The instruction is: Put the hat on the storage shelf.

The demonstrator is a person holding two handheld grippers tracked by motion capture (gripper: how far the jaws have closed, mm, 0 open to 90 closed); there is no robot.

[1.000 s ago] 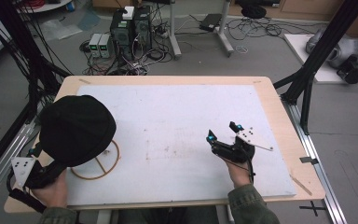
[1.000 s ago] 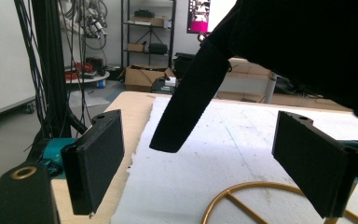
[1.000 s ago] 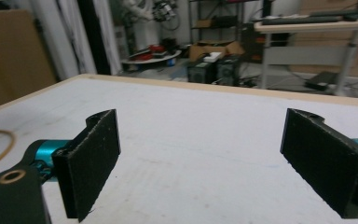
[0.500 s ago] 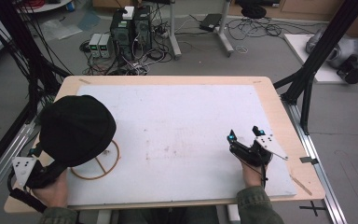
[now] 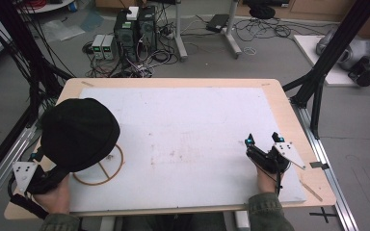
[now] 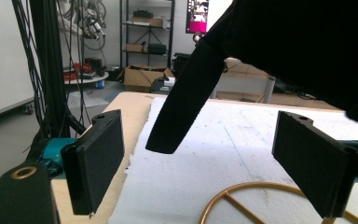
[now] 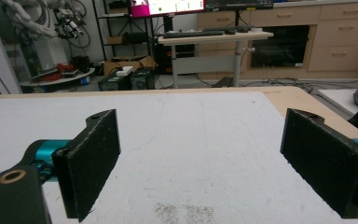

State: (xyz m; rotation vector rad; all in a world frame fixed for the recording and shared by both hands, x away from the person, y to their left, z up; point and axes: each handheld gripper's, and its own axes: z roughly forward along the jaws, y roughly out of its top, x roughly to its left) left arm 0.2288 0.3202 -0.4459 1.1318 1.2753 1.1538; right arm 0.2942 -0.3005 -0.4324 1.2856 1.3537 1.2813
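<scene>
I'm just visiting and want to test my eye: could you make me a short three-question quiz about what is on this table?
1. True or false: the right gripper has its black jaws shut on a cup.
2. Which thing lies on the white foam board near the left gripper? A) a thin golden metal ring with crossed spokes B) a red ball C) a blue plate
3. Fill in: the right gripper sits near the board's ____ edge in the high view.

Key: 1 false, jaws apart and empty. 2 A, the ring. 3 right.
</scene>
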